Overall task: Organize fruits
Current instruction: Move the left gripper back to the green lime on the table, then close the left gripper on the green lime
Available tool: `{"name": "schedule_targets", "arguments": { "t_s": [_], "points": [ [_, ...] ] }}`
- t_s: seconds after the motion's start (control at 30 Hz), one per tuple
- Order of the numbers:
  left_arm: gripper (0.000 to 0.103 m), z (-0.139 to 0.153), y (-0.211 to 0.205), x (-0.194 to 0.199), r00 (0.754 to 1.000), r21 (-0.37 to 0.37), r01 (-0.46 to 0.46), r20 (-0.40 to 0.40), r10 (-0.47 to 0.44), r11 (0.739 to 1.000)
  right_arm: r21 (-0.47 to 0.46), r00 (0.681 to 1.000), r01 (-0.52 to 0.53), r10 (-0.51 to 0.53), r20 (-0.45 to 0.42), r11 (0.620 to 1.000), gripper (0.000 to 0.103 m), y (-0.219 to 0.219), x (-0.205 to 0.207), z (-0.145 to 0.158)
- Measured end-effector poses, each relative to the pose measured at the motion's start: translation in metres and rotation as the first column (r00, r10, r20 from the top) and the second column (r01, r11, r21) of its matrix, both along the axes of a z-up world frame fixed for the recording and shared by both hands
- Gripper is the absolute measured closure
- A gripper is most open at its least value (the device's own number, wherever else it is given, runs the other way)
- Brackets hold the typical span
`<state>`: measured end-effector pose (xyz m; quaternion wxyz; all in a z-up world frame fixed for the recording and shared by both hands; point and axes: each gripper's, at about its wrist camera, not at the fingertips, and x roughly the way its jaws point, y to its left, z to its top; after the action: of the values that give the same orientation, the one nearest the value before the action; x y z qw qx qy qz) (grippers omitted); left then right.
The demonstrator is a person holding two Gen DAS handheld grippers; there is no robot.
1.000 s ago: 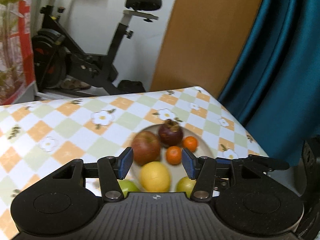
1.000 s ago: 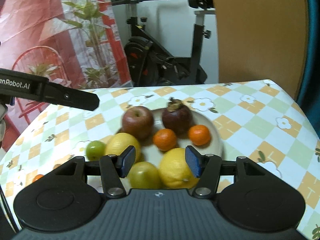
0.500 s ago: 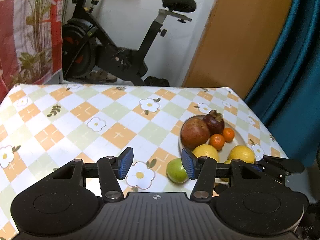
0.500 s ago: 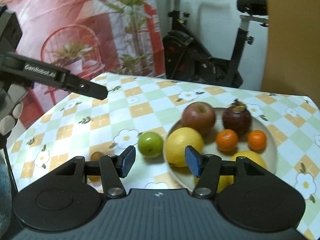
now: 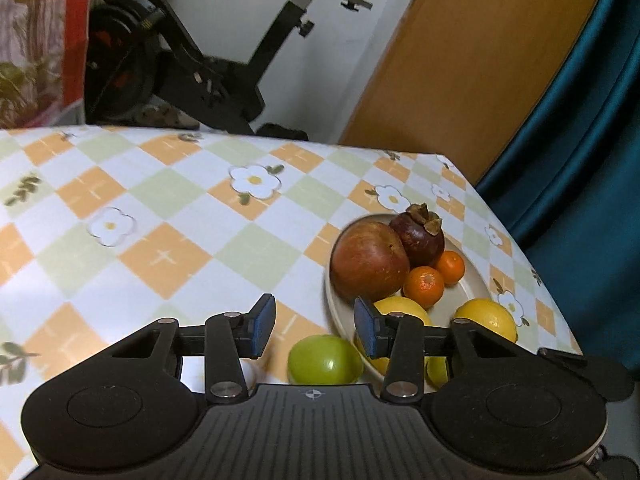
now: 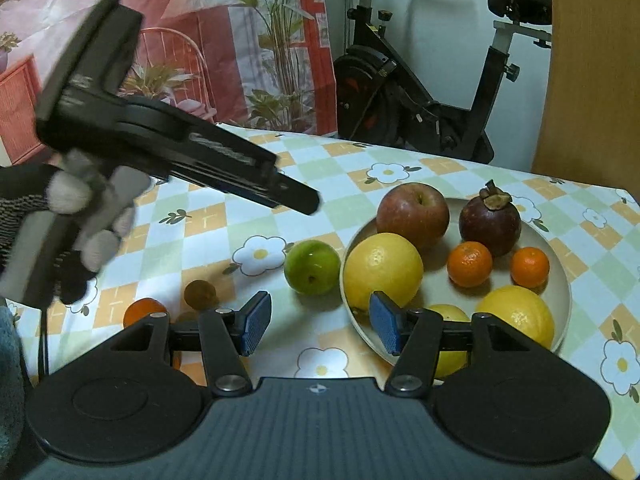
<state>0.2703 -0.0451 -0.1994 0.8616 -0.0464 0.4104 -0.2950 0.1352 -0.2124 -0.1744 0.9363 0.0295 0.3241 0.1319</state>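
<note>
A green fruit (image 5: 324,360) (image 6: 312,266) lies on the checked tablecloth just left of a beige plate (image 5: 331,300) (image 6: 560,272). The plate holds a red apple (image 6: 412,214), a mangosteen (image 6: 490,222), two small oranges (image 6: 469,264) and lemons (image 6: 382,270). My left gripper (image 5: 314,330) (image 6: 304,200) hovers tilted down just above the green fruit. Its jaws are closing, with nothing between the pads. My right gripper (image 6: 320,328) is open and empty, low over the cloth in front of the green fruit and the plate's near rim.
A small brown fruit (image 6: 200,294) and an orange (image 6: 144,312) lie on the cloth at the near left. A gloved hand (image 6: 80,216) holds the left gripper. An exercise bike (image 6: 420,92) stands behind the table, and a teal curtain (image 5: 580,140) hangs past its right edge.
My left gripper has sunk toward the green fruit and its jaws have narrowed. The right gripper first swung left from the plate to the cloth, then held still.
</note>
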Motion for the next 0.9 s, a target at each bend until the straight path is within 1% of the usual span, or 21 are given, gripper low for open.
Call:
{"name": "schedule_targets", "arguments": {
  "t_s": [0.13,0.2,0.3,0.4,0.47,0.57,0.77,0.9],
  "points": [
    [0.058,-0.013,-0.005,0.008,0.999,-0.020,0.021,-0.047,-0.022,1.000,0.002,1.000,0.004,-0.004,-0.007,1.000,0.044,-0.003,0.001,-0.002],
    [0.058,-0.017,-0.006,0.008,0.997,-0.017,0.038,-0.059,-0.039,0.999,0.001,1.000,0.003,-0.003,-0.011,1.000,0.044,-0.004,0.001,-0.003],
    [0.058,-0.021,-0.004,0.005,0.994,-0.030,0.064,-0.087,-0.067,0.997,0.004,1.000,0.004,-0.004,-0.016,1.000,0.044,-0.005,0.002,-0.005],
    [0.058,-0.021,0.001,-0.001,0.993,-0.028,0.080,-0.089,-0.083,0.996,0.007,1.000,-0.001,0.001,-0.021,1.000,0.044,-0.003,0.003,-0.006],
    [0.058,-0.019,0.005,-0.003,0.991,-0.041,0.091,-0.098,-0.095,0.995,0.007,1.000,-0.007,0.008,-0.025,1.000,0.044,-0.001,0.002,-0.008],
    [0.058,-0.016,0.009,-0.009,0.986,-0.046,0.125,-0.101,-0.129,0.991,0.006,0.999,-0.018,0.018,-0.031,1.000,0.044,0.002,0.001,-0.011],
    [0.058,-0.006,0.013,-0.027,0.973,-0.047,0.206,-0.095,-0.209,0.977,0.014,0.998,-0.032,0.033,-0.045,0.999,0.044,0.008,0.001,-0.014],
    [0.058,-0.004,0.012,-0.033,0.965,-0.062,0.234,-0.104,-0.239,0.970,0.015,0.997,-0.043,0.044,-0.055,0.999,0.044,0.014,0.007,-0.017]
  ]
}}
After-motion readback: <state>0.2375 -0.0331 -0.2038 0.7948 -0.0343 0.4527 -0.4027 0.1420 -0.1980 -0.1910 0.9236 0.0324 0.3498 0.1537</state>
